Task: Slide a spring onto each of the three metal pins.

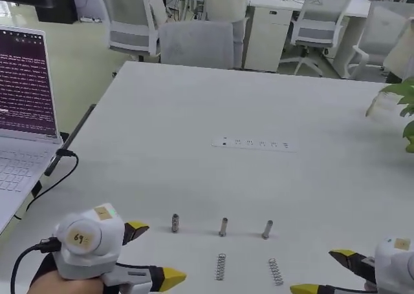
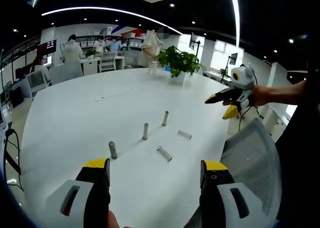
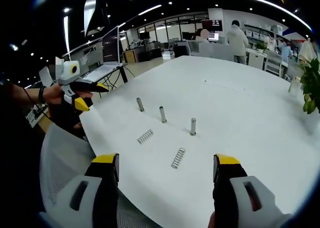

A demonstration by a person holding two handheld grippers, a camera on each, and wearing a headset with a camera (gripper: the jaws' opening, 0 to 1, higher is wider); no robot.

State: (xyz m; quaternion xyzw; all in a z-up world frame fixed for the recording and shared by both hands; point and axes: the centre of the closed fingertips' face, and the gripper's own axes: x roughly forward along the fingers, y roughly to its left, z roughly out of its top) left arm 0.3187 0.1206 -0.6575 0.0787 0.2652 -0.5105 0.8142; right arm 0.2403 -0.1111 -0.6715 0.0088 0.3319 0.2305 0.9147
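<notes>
one down, two to go, as it looks: on the white table [image 1: 194, 113] three short metal pins stand upright in a row, and the first pin [image 1: 175, 223], the one nearest the left gripper [image 1: 155, 254], looks ribbed with coils from base to near its top, so it seems to wear its spring already. the middle pin [image 1: 223, 227] and the third pin [image 1: 267, 229] stand bare and smooth. their springs wait flat on the table, on the person's side of the row: one loose spring [image 1: 220, 267] just before the middle pin, the other loose spring [image 1: 275, 271] just before the third, lying a little askew. both are thin, pale wire coils, small and light, likely to roll or spring away under a hard pinch. the left gripper's jaws are spread wide with nothing between them, and the right gripper [image 1: 326, 273] is the same, parted and empty, low at the table's near edge, close by the other loose spring.
</notes>
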